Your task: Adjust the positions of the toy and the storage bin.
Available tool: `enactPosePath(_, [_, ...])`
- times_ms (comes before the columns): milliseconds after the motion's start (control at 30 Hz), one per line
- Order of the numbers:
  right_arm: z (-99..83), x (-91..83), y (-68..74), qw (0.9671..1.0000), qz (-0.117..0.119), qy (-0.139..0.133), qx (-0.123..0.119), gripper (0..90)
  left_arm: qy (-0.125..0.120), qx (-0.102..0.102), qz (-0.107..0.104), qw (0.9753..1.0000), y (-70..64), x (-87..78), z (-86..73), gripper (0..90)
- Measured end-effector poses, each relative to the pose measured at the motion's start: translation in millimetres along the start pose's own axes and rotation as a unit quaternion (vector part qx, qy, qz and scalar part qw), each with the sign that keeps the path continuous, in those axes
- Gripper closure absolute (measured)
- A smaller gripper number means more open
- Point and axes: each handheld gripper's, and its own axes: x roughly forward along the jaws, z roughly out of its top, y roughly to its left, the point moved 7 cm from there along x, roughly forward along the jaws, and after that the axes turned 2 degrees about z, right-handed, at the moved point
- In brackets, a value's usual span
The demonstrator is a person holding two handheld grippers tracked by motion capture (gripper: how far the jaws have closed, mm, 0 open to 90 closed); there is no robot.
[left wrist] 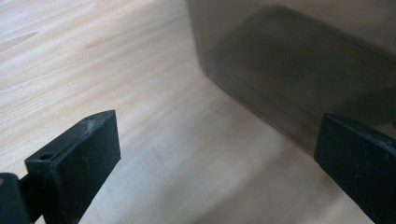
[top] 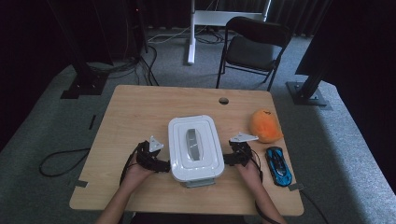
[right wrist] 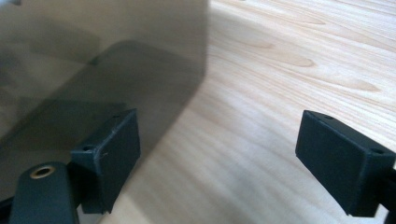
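The storage box, a white-lidded bin with a grey handle set into its top, sits near the front middle of the desk, its long side running away from the person. That placement puts it squarely between the two hands, which likely explains the symmetrical approach: the left hand-held gripper is at the box's left wall and the right hand-held gripper at its right wall, both low near the desk surface. In the left gripper view the smoky translucent wall rises just ahead of the spread jaws; the right gripper view shows the same wall beside its own jaws. Both are released, holding nothing, with one jaw of each close against the wall. An orange plush toy and a blue toy car lie to the right, apart from the box, perhaps waiting to go inside.
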Motion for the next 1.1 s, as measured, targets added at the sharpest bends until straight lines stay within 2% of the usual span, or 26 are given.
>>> enactPosePath(33, [0.3, 3.3, -2.0, 1.0, 0.001, 0.001, 0.005, 13.5, 0.0, -0.004, 0.004, 1.0, 3.8, 2.7, 1.1, 0.9])
enactPosePath(100, [1.0, 9.5, -7.6, 0.9999, -0.014, 0.006, 0.008, 13.5, -0.002, -0.015, 0.008, 0.9999, 9.2, 7.6, 4.3, 0.9])
enactPosePath(167, [2.8, 14.7, -11.3, 0.9997, -0.007, 0.008, 0.02, 13.5, -0.006, -0.022, 0.008, 0.9997, 11.7, 10.0, 8.7, 0.9])
enactPosePath(233, [5.2, 19.1, -13.9, 0.9995, -0.009, 0.013, 0.026, 13.5, -0.006, -0.02, 0.015, 0.9997, 14.0, 11.2, 12.1, 0.9])
enactPosePath(367, [10.3, 23.0, -14.2, 0.9996, -0.012, 0.014, 0.022, 14.0, -0.005, -0.023, 0.011, 0.9997, 14.6, 11.2, 14.7, 0.9])
enactPosePath(500, [13.9, 22.3, -12.9, 0.9996, -0.01, 0.014, 0.022, 17.4, -0.004, -0.017, 0.015, 0.9997, 11.3, 7.5, 15.1, 1.0])
enactPosePath(567, [14.9, 20.4, -11.1, 0.9998, -0.007, 0.012, 0.015, 17.6, -0.004, -0.013, 0.017, 0.9998, 9.4, 5.8, 15.0, 1.0])
enactPosePath(667, [17.2, 16.4, -8.8, 0.9998, 0.009, 0.003, 0.017, 17.9, 0.001, -0.002, 0.019, 0.9998, 6.2, 2.0, 14.1, 1.0])
enactPosePath(733, [17.5, 15.1, -6.9, 0.9999, 0.009, 0.007, 0.012, 18.0, 0.004, 0.004, 0.02, 0.9998, 3.5, -1.2, 12.5, 1.0])
enactPosePath(1100, [8.7, 9.3, 7.0, 0.9992, 0.04, 0.007, 0.004, 18.9, 0.003, 0.014, 0.021, 0.9997, -9.7, -19.6, -2.6, 1.0])
